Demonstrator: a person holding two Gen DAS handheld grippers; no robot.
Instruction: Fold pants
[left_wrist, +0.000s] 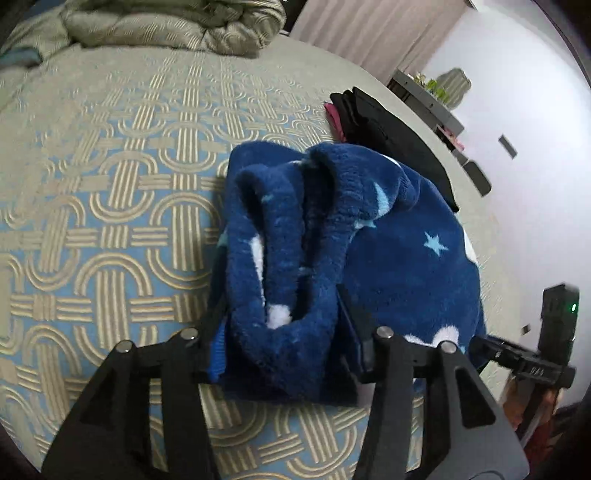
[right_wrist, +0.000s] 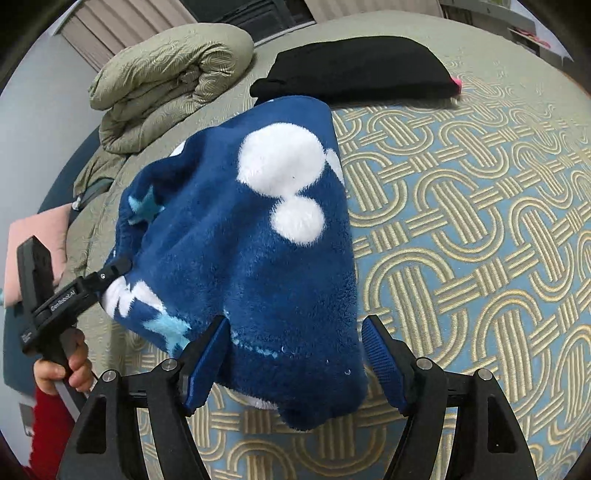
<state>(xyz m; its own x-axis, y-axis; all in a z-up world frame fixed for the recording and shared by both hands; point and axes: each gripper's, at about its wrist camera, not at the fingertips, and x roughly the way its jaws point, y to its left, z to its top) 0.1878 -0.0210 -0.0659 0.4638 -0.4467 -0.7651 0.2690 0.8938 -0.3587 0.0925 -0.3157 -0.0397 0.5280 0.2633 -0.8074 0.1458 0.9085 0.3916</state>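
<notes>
Left wrist view, item 1: left claw (left_wrist: 280, 295), clenched on a thick rolled fold of the pants (left_wrist: 406, 258), with fleece filling the whole gap between its 2 fingers. The hold appears meant to keep the stacked layers together so that the fold does not spring apart. Item 2: right claw (right_wrist: 297, 321), released and standing wide. It straddles the near corner of the same garment, with the near-side pad against the fleece and the other pad just beside its edge, not pressing. The position suggests a corner being set down or squared, though which cannot be told. Item 3: pants, dark blue plush fleece printed with white clouds and pale blue stars. They are gathered into a compact, humped bundle on the bed (right_wrist: 480, 221), near its middle and close to both claws. The bundle is not yet flat: the left end stands raised where it is gripped, and 2 rounded rolls of fabric show there. The pile is thick and soft, likely to bulge and slide when let go. Item 4: black garment (right_wrist: 358, 70), folded, lying beyond the pants at the far edge of the bed, probably laid aside. Item 5: rolled quilt (right_wrist: 166, 81), olive, well apart from the work. Item 6: 1 hand (right_wrist: 62, 369) of the person, wrapped around the left claw's handle.
</notes>
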